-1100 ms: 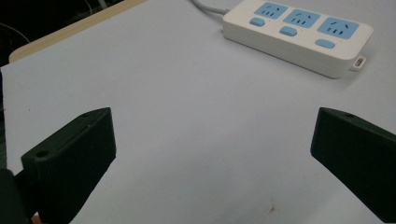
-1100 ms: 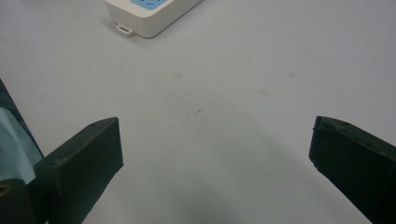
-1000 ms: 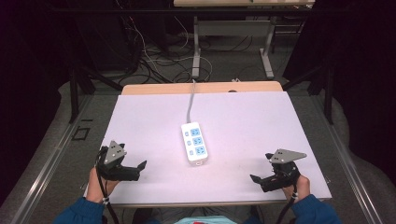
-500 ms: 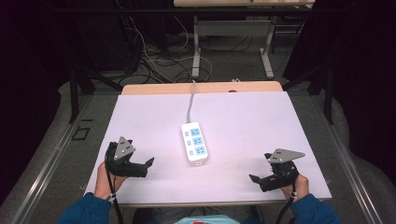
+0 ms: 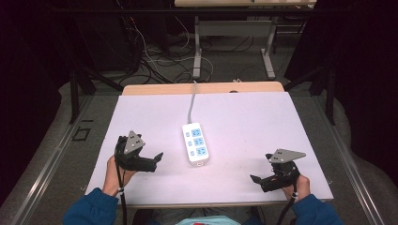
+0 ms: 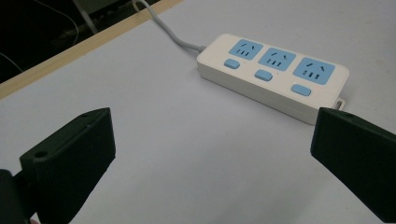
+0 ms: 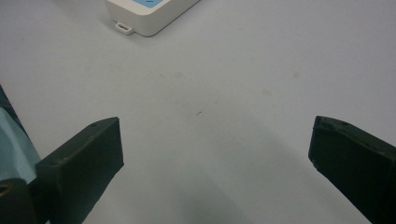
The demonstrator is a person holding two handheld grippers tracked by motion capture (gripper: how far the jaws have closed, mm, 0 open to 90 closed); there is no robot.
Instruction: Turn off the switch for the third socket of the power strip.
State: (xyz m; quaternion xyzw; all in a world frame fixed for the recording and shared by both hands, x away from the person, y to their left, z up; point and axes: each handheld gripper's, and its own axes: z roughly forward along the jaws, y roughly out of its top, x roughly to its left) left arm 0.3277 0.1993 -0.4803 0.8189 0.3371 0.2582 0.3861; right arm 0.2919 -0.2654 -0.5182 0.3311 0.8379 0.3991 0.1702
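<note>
One white power strip lies flat on the white table, between the two grippers and a little farther from the person than either. Its long axis runs roughly away from the person: the cable end points to the far edge of the table, and the end with the small hanging tab points back toward the near edge. It carries three blue sockets in a row, each with a blue switch beside it (three and three, counted in the left gripper view). One grey cable leaves its far end and passes over the table's far edge.

The left gripper hovers just left of the strip with its jaws wide apart and nothing between them; in the left gripper view the power strip sits ahead of the fingers, nearer the right-hand finger, which overlaps its tab end in the picture. The right gripper is well apart from the strip, near the table's front right, jaws likewise spread and empty; in its view the strip's tab corner lies beyond the left-hand finger, with bare tabletop between the fingers.
</note>
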